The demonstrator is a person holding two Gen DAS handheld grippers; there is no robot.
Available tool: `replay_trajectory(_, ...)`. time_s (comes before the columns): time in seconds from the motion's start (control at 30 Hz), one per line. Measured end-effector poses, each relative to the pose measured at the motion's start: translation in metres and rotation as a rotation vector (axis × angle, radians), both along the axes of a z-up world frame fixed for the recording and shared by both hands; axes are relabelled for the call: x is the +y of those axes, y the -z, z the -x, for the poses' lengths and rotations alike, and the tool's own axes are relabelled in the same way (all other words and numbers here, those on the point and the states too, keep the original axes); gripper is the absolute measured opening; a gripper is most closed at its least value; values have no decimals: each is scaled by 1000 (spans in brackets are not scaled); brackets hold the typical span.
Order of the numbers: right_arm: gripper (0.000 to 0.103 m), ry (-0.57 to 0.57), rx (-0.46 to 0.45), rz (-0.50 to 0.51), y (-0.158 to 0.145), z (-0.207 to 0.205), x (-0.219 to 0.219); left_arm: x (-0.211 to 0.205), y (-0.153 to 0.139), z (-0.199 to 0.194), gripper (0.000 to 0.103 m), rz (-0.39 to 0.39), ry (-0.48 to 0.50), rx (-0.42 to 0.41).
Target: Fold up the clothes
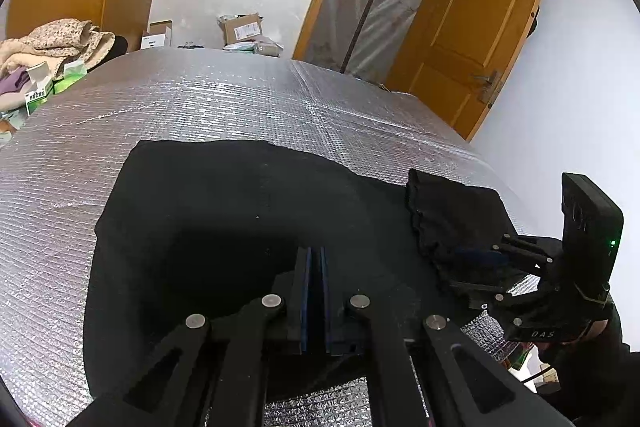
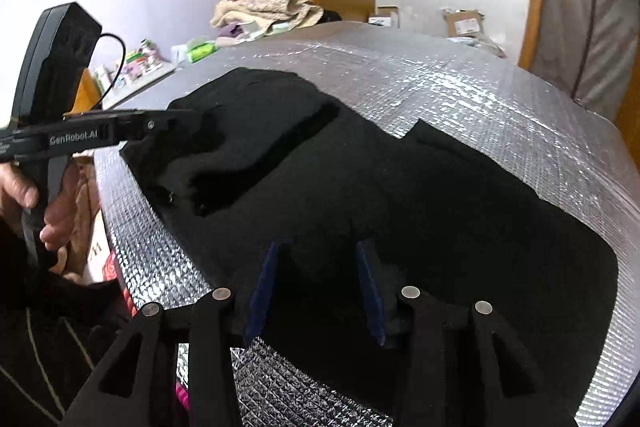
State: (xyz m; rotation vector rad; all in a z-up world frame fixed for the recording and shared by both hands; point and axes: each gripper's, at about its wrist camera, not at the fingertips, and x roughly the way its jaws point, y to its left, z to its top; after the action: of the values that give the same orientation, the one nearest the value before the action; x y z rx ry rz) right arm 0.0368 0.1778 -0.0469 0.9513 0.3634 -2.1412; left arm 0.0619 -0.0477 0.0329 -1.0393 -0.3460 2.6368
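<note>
A black garment (image 1: 224, 211) lies spread on the silver quilted table cover (image 1: 240, 99). My left gripper (image 1: 315, 251) has its blue pads pressed together. In the right wrist view its tip (image 2: 188, 117) pinches a raised fold at the garment's (image 2: 400, 195) left edge. My right gripper (image 2: 320, 255) stands open just above the cloth's near edge, blue pads (image 2: 266, 279) wide apart and nothing pinched between them. In the left wrist view the right gripper (image 1: 476, 261) sits beside a bunched, raised sleeve (image 1: 448, 215).
A pile of beige clothes (image 1: 60, 35) and green boxes (image 1: 40, 93) sit at the table's far left. Cardboard boxes (image 1: 244, 27) stand behind it, near an open wooden door (image 1: 480, 27). A person's hand (image 2: 24, 187) holds the left gripper's handle.
</note>
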Motion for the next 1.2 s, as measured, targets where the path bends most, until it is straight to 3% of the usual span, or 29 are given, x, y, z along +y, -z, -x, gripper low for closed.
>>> replay_trajectory(0.27, 42, -44, 47, -61, 1, 4, 4, 3, -2, -1, 4, 0, 2, 4)
replay_trajectory(0.3, 39, -40, 40, -51, 1, 7, 5, 3, -2, -1, 4, -1, -1, 4)
replay_trajectory(0.37, 11, -34, 33, -38, 0, 10, 5, 1, -3, -2, 4, -2, -8, 5)
replay_trajectory(0.47, 6, -23, 27, -20, -1, 11, 6, -2, -3, -1, 4, -7, -18, 2)
replay_trajectory(0.63, 6, 1, 31, 69, -21, 9, 12, -2, -4, -2, 4, -10, -22, 9)
replay_trajectory(0.73, 6, -41, 30, 142, -36, 0, 10, -1, -6, -1, 4, -14, -21, 17)
replay_trajectory(0.9, 6, -91, -65, 75, -6, -1, -15, 2, -8, -2, 4, -11, -9, 20)
replay_trajectory(1.03, 12, -88, -111, 93, -1, 1, -15, 3, -11, -3, 4, -9, 1, 28)
replay_trajectory(1.1, 23, -96, -116, 104, -3, -1, -15, 6, -12, -2, 4, -12, 13, 31)
replay_trajectory(1.2, 25, -145, -117, 125, -8, -12, -14, 13, -13, 0, 4, -15, 38, 35)
